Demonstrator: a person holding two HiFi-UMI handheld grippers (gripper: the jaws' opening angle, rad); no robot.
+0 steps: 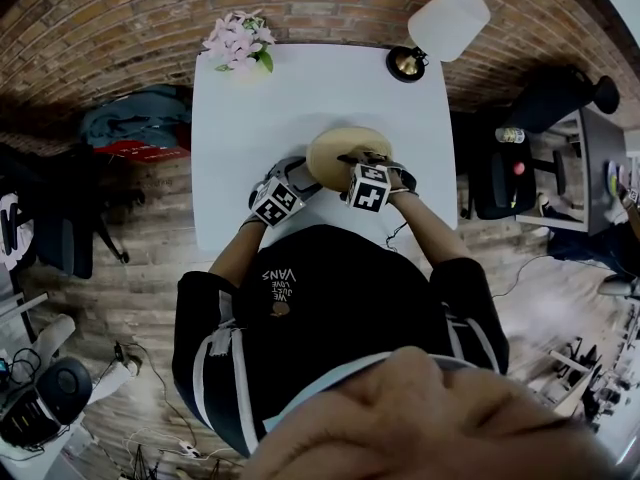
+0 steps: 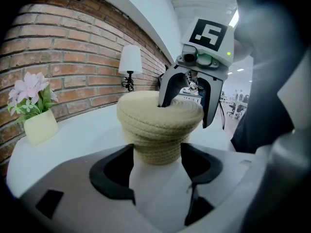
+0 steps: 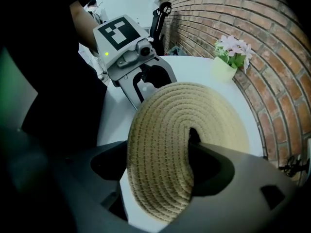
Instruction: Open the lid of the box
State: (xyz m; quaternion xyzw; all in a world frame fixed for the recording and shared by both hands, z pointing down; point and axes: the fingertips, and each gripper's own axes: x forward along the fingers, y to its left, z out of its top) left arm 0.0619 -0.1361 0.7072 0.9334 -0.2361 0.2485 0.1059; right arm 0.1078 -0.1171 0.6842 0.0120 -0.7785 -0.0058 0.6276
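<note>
The box is a round woven rope basket on the white table [image 1: 300,98]. Its tan lid [image 1: 345,151] is wider than the body [image 2: 158,147] and rests on it, with no gap showing in the left gripper view. My left gripper [image 2: 158,166] is shut on the body, one jaw pressing each side. My right gripper [image 3: 160,161] is shut on the lid [image 3: 184,130]. One of its fingers [image 2: 165,93] rests at the lid's centre and the other [image 2: 210,108] reaches down past the far rim. The box's inside is hidden.
A pot of pink flowers [image 1: 238,43] stands at the table's far left corner and a white-shaded lamp [image 1: 440,28] at its far right. A brick wall runs behind. A bag [image 1: 135,123] lies on the floor to the left, and chairs [image 1: 500,173] stand to the right.
</note>
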